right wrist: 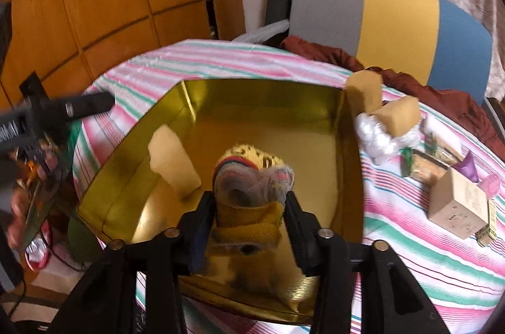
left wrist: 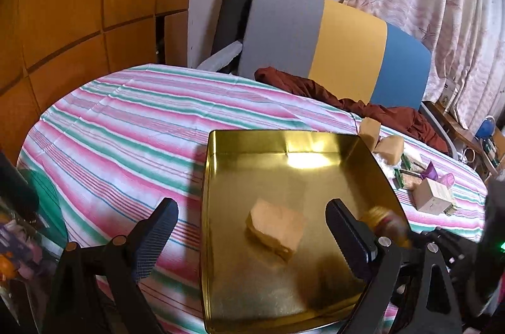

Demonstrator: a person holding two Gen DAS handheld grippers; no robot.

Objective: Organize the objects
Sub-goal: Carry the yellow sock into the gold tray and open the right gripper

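Observation:
A gold metal tin [left wrist: 277,144] [right wrist: 258,94] sits on the striped tablecloth. One tan sponge block [left wrist: 276,228] [right wrist: 172,163] lies inside it. My left gripper [left wrist: 252,217] is open and empty, its fingers straddling the tin's left wall above the sponge. My right gripper [right wrist: 251,207] is shut on a yellow patterned soft toy [right wrist: 252,182] and holds it over the tin's near half. The toy shows blurred in the left wrist view [left wrist: 383,222]. Two more sponge blocks [right wrist: 363,95] [right wrist: 399,116] lie just outside the tin's far right corner.
Right of the tin lie a wad of clear plastic [right wrist: 378,138], a cardboard box [right wrist: 457,204], small packets [right wrist: 426,166] and purple and pink bits [right wrist: 467,166]. A dark red cloth [left wrist: 347,100] and a grey-yellow-blue chair back [left wrist: 331,43] are beyond. Clutter sits off the table's left edge [right wrist: 41,157].

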